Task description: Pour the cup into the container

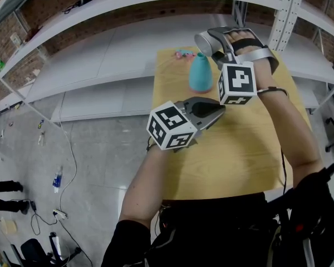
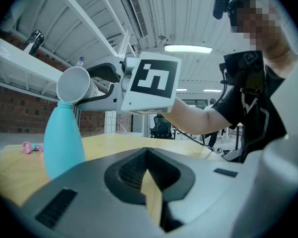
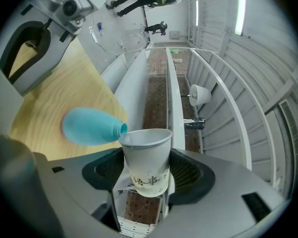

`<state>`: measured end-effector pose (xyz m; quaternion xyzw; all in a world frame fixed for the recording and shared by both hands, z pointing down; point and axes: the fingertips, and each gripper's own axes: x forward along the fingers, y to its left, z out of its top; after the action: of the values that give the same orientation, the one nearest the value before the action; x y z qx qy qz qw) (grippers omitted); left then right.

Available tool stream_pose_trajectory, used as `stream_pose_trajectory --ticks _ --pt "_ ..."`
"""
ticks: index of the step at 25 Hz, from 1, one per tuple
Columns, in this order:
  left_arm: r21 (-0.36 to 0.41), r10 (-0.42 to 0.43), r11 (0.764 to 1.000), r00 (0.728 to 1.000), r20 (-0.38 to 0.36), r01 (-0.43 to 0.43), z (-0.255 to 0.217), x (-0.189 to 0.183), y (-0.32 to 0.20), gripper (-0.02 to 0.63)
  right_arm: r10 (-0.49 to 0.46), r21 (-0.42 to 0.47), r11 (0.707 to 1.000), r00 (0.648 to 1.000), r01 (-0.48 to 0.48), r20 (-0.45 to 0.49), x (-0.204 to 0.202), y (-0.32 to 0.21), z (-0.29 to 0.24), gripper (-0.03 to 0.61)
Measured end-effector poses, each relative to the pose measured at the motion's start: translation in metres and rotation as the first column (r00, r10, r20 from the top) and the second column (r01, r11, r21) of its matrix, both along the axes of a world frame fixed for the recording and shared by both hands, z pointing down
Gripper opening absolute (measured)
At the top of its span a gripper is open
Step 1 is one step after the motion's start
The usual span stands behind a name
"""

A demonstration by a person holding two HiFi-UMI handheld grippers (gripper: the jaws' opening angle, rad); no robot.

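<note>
Right gripper (image 3: 145, 190): the jaws stand wide and are clamped on the lower body of a white paper cup (image 3: 144, 152). The cup lies tipped on its side. In the right gripper view the mouth of the teal container (image 3: 89, 127) sits at 10 o'clock of the cup's rim, very close. Whether rim and mouth touch cannot be told. In the head view the cup is at 12 o'clock of the container's neck, directly over it.

Left gripper (image 2: 151, 182): the jaws are drawn together on nothing. It hangs over the desk (image 1: 234, 149) at 6 o'clock of the container, apart from it.

The container stands upright near the far edge of the desk. A small pink item (image 1: 183, 53) lies at its 10 o'clock.

Judgement: the pouring step is in hand, with the cup already over the opening. No stream or contents can be seen.

Next move: more roll of the right gripper, rim kept over the narrow mouth. The container is unsupported, so a nudge at the neck could tip it.
</note>
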<state>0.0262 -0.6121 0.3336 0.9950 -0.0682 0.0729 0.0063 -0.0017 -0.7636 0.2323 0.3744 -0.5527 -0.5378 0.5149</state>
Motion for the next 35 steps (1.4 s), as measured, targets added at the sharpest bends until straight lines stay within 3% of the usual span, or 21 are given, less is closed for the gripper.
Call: stream_pose_trajectory --ticks 3,5,8,11,15,20,23,25,29,35 --pt "-0.001 -0.001 1.000 1.000 0.000 0.001 0.000 0.001 0.000 -0.008 -0.002 -0.036 0.999 0.998 0.004 0.069 0.001 0.000 0.003 0.290" --pt "0.000 0.000 1.000 1.000 0.000 0.000 0.000 0.001 0.000 -0.008 -0.003 -0.086 0.996 0.986 0.017 0.166 0.001 0.001 0.005 0.290" --pt "0.001 -0.003 1.000 1.000 0.000 0.003 0.001 0.002 0.001 -0.008 0.022 -0.186 0.981 0.926 0.052 0.377 0.007 0.001 0.010 0.290" --pt "0.000 -0.006 1.000 1.000 0.002 0.006 0.002 0.001 0.001 -0.008 0.097 -0.287 0.954 0.816 0.086 0.569 0.022 0.000 0.018 0.290" --pt "0.001 -0.009 1.000 1.000 0.001 0.009 0.000 -0.001 -0.001 -0.008 0.218 -0.381 0.913 0.615 0.147 0.758 0.045 -0.003 0.024 0.290" --pt "-0.001 -0.016 1.000 1.000 0.003 0.016 0.000 0.000 -0.002 -0.008 0.326 -0.417 0.891 0.387 0.179 0.863 0.085 -0.005 0.034 0.290" --pt "-0.001 -0.017 1.000 1.000 0.003 0.017 0.001 -0.001 -0.001 -0.008 0.384 -0.429 0.881 0.229 0.200 0.895 0.111 -0.004 0.043 0.290" --pt "0.001 -0.017 1.000 1.000 0.002 0.017 0.001 -0.002 -0.002 -0.008 0.410 -0.432 0.879 0.143 0.201 0.901 0.128 -0.005 0.048 0.290" --pt "0.000 -0.018 1.000 1.000 0.002 0.018 0.001 -0.002 -0.003 -0.008 0.460 -0.460 0.869 0.041 0.181 0.887 0.157 -0.006 0.066 0.290" --pt "-0.001 -0.019 1.000 1.000 0.002 0.019 0.000 -0.002 -0.002 -0.008 0.489 -0.480 0.864 -0.030 0.151 0.872 0.186 -0.002 0.083 0.291"
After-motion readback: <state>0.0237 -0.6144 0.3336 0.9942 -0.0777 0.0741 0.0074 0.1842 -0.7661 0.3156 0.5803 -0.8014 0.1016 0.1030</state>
